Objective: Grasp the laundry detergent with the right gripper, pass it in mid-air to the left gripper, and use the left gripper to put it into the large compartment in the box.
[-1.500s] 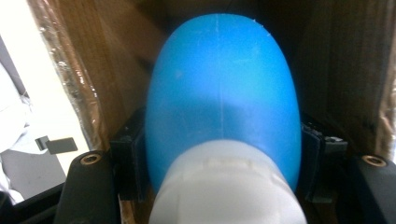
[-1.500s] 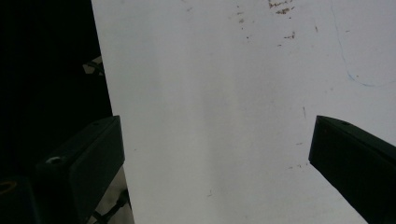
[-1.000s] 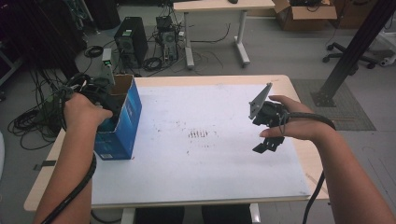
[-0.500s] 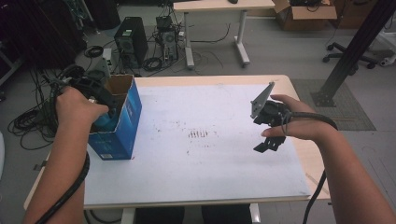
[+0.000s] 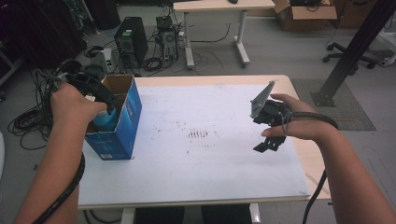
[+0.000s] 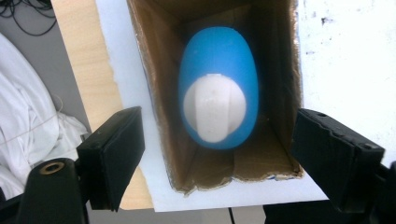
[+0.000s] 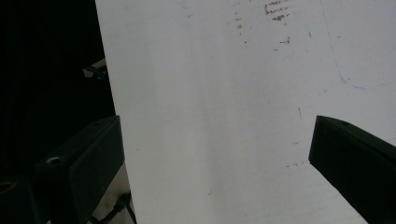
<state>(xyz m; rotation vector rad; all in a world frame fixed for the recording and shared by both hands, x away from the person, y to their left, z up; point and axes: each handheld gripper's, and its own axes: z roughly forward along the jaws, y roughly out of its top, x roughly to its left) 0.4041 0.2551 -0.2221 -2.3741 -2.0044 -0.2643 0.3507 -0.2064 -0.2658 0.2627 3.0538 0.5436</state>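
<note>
A blue cardboard box point(image 5: 122, 122) stands open-topped at the left edge of the white-covered table point(image 5: 210, 172). Inside it stands a blue bottle point(image 6: 219, 65) with a white cap point(image 6: 214, 112); the high view shows the bottle point(image 5: 103, 123) low in the box. My left gripper point(image 6: 219, 154) hangs above the box mouth. Its jaws have just been opening; they stand wide, straddle the box's width and touch nothing. In the high view the left gripper point(image 5: 99, 95) sits over the box's left rim. My right gripper point(image 5: 270, 140) hovers open over the table's right side, and only bare sheet lies between its jaws point(image 7: 215, 158).
The box point(image 6: 154, 93) sits close to the table's left edge, with wood showing beside the white sheet. On the floor behind lie a computer tower point(image 5: 130, 41) and tangled cables point(image 5: 32, 116). A second table point(image 5: 219, 9) and a black post point(image 5: 355, 51) stand farther back.
My left hand has lifted up and slightly left off the box, and its jaws have spread; the bottle stays in the box. My right hand has not moved.
</note>
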